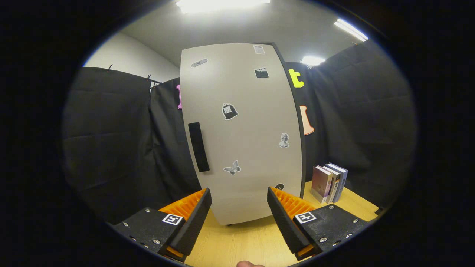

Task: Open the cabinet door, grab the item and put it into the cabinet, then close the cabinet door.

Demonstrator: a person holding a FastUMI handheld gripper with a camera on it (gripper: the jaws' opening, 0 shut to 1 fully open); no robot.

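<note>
Gripper view: facing the cabinet door (241,129), closed, at 12 o'clock beyond the fingers. Gripper (239,215) spread wide, holding nothing. Black handle (198,147) at 11 o'clock on the door's left edge. Books (329,183), likely the item, upright on the table (241,241) at 2 o'clock, just beside the cabinet. Opening step apparently not yet begun; next, reaching toward 11 o'clock and closing on the handle.

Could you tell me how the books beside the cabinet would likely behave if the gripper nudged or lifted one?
The books stand upright on the table, unsupported on their outer side, so a nudge may topple them. They look stiff and flat-sided, probably easy to pinch. The gripper is open before the cabinet.
</note>
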